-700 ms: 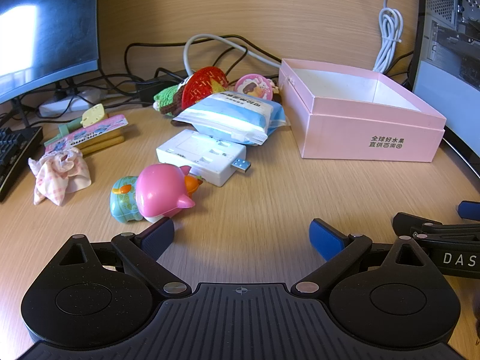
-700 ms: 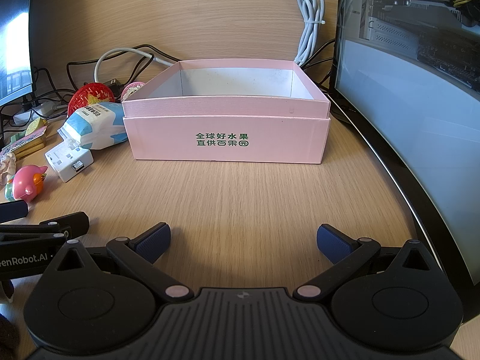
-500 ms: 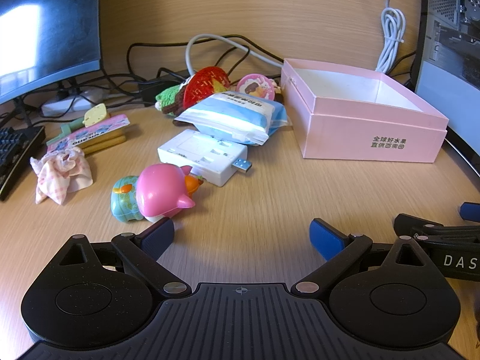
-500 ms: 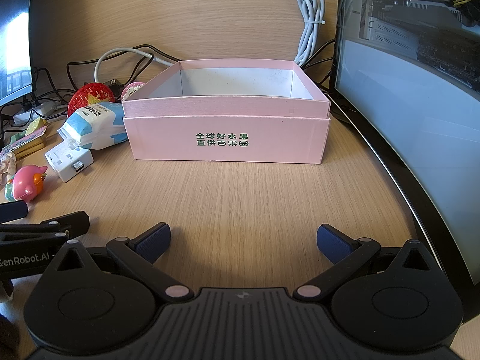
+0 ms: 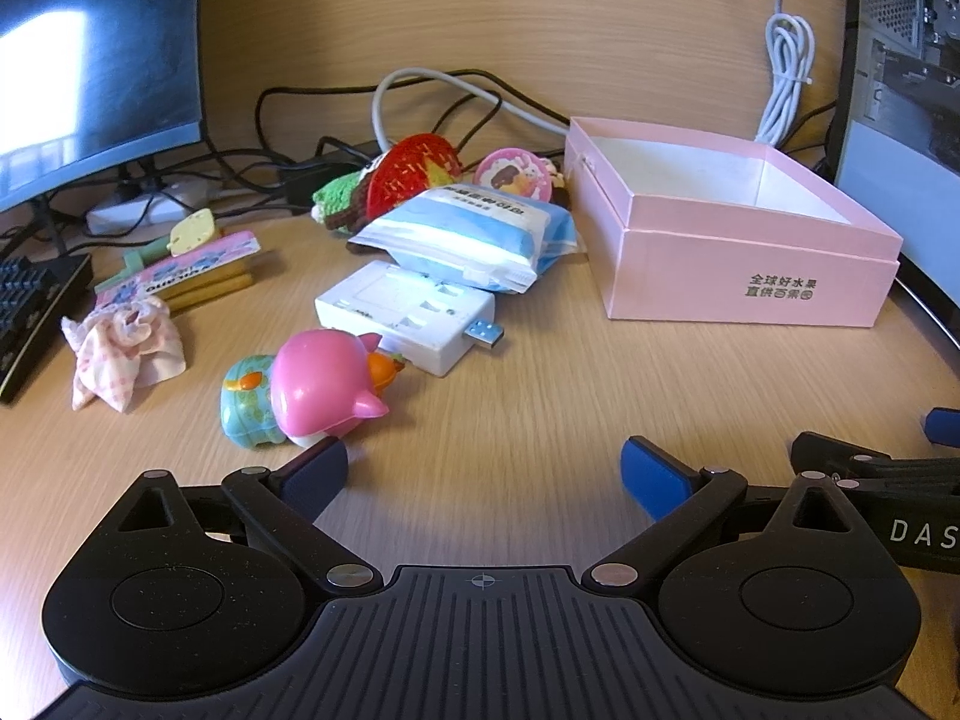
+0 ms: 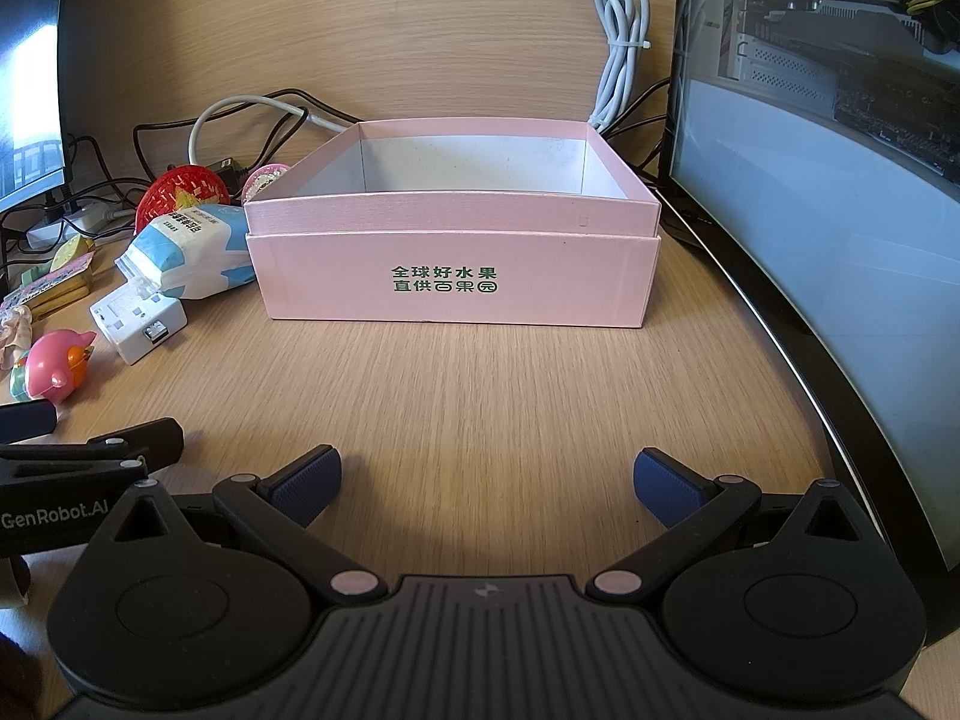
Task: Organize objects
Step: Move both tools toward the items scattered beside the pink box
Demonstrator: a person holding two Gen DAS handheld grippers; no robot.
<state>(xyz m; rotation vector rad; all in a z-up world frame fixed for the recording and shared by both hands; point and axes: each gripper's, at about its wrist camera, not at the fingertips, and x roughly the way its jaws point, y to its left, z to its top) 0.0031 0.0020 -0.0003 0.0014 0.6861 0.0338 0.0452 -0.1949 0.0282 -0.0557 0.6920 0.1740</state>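
Note:
An empty pink box [image 5: 744,276] [image 6: 456,276] with green lettering stands on the wooden desk. Left of it lie a blue-white packet [image 5: 474,228] [image 6: 186,252], a white USB adapter [image 5: 414,312] [image 6: 138,318], a pink-and-teal toy [image 5: 312,390] [image 6: 54,363], a red strawberry piece [image 5: 414,174] [image 6: 180,195], a round pink badge [image 5: 510,171], a pink checked cloth [image 5: 120,354] and a sticker card [image 5: 180,267]. My left gripper [image 5: 483,474] is open just short of the toy, nothing between its fingers. My right gripper [image 6: 486,483] is open, facing the box with bare desk between.
A monitor [image 5: 90,60] and keyboard [image 5: 30,312] stand at the left. A second screen [image 6: 840,240] lines the right side. Black and grey cables [image 5: 432,96] and a coiled white cable [image 6: 621,54] lie behind the objects against the wooden back wall.
The left wrist view has shifted slightly: the objects sit a little further right in the frame. The right gripper has kept still. Both grippers stay open.

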